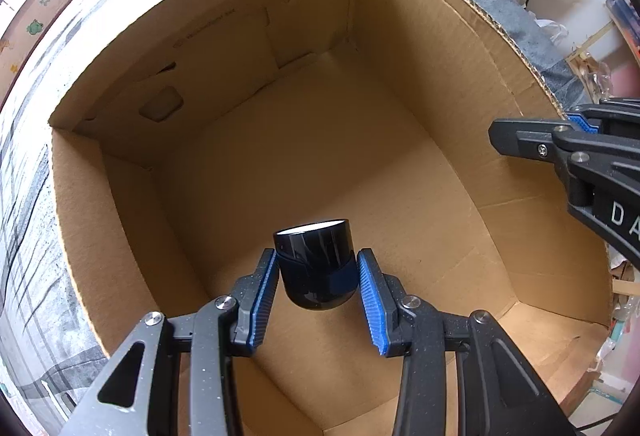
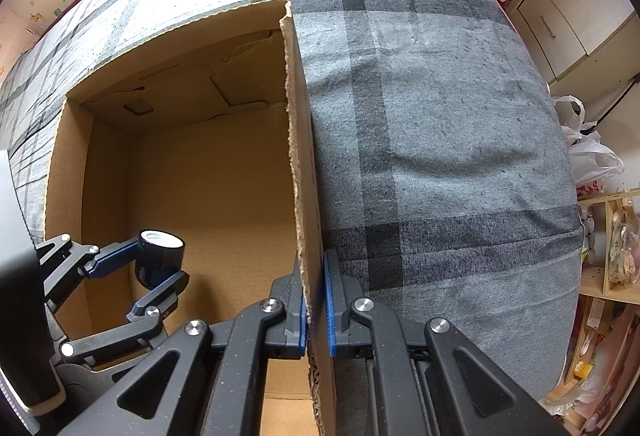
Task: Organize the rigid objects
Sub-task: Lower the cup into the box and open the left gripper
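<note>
**Black jar held over the open carton**

Black jar (image 1: 316, 264), glossy, short and round with a white top face, sits tilted between the blue pads (image 1: 370, 292) of the left gripper (image 1: 316, 294), which clamp its sides and hold it above the floor of the cardboard box (image 1: 400, 175). The right gripper (image 2: 316, 300) has its jaws closed on the box's right wall, one pad inside and one outside, pinching the torn corrugated edge. Inside, the box holds nothing else. It stands on a grey plaid bedspread (image 2: 440, 115). Cupboards (image 2: 560, 15) and plastic bags (image 2: 588, 147) lie beyond the bed.
</note>
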Action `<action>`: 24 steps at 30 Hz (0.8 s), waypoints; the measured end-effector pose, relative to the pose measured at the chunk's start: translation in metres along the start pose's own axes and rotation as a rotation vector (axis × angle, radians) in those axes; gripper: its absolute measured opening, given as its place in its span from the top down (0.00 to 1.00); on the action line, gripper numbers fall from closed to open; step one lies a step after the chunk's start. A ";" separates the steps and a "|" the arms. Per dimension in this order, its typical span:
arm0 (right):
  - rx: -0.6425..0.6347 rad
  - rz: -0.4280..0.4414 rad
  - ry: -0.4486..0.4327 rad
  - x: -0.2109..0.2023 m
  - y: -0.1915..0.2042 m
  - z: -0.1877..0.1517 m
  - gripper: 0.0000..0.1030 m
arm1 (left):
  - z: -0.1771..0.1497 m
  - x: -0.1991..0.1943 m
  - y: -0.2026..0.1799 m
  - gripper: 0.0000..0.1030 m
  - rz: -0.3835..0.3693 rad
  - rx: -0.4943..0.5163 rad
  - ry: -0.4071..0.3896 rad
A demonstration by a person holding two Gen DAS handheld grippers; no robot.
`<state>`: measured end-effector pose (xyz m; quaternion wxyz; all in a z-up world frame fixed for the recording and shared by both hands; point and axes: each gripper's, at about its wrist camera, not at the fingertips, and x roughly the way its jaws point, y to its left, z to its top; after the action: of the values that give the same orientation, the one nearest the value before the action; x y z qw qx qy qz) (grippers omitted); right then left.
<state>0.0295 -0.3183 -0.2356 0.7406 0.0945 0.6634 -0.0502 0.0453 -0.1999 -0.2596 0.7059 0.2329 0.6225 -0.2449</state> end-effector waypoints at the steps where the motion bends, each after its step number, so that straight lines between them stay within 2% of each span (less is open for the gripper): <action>1: 0.000 0.000 0.000 0.000 0.000 0.000 0.94 | 0.000 -0.001 0.000 0.48 -0.002 -0.003 -0.004; 2: 0.000 0.000 -0.001 0.000 0.000 0.000 0.94 | -0.001 -0.002 0.000 0.39 -0.004 -0.006 -0.012; 3: 0.001 0.001 0.001 0.000 0.000 0.000 0.94 | -0.002 -0.002 0.001 0.17 -0.010 -0.009 -0.022; 4: 0.002 0.001 -0.001 0.000 0.000 0.000 0.94 | -0.002 -0.004 0.001 0.03 -0.020 -0.011 -0.035; 5: 0.003 0.000 -0.002 0.000 0.000 0.000 0.94 | -0.002 -0.007 0.001 0.01 -0.025 -0.013 -0.046; 14: 0.000 -0.001 -0.004 -0.001 0.000 0.000 0.94 | -0.004 -0.017 -0.001 0.00 0.007 -0.018 -0.048; 24: -0.002 -0.004 -0.005 -0.001 0.000 -0.001 0.94 | -0.016 -0.032 0.017 0.00 0.010 -0.061 -0.063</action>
<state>0.0283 -0.3177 -0.2352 0.7423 0.0922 0.6617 -0.0510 0.0407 -0.1748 -0.2296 0.7330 0.2068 0.6060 -0.2294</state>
